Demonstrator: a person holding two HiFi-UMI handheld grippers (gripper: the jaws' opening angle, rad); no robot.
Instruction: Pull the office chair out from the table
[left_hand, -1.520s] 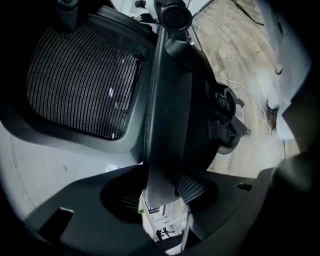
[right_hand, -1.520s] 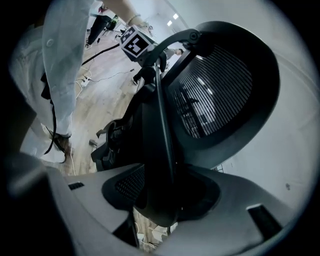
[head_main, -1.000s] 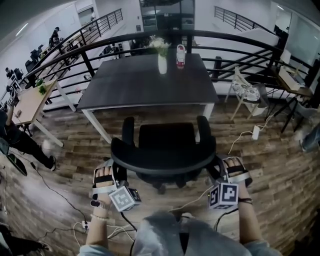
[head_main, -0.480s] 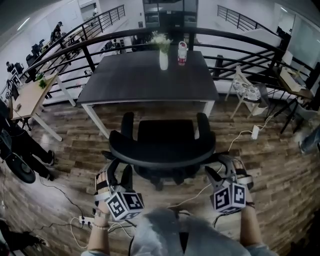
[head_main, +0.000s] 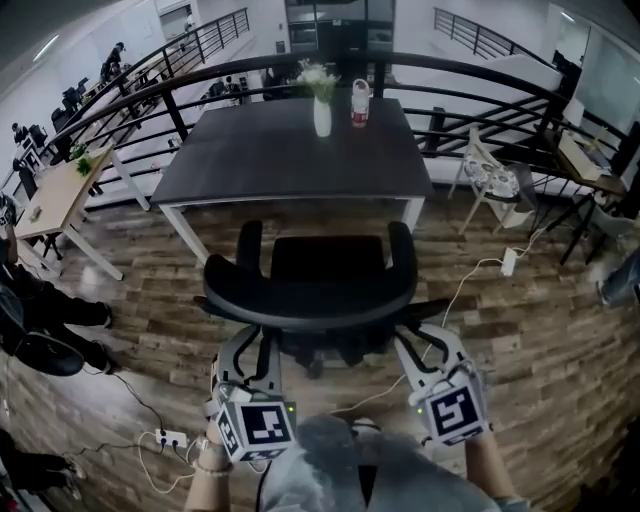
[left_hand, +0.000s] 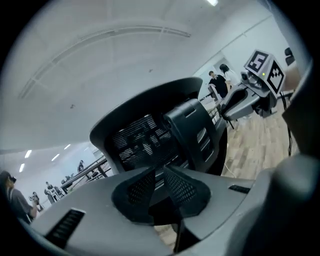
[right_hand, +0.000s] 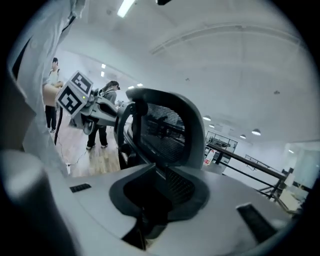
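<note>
Two grippers, both empty: left gripper and right gripper sit just behind the backrest, and their jaws have just been closing to nearly together on nothing. Office chair: clear of the table, facing it. I'd back off without nudging it. A second ago I held both wide, flanking the backrest.
</note>
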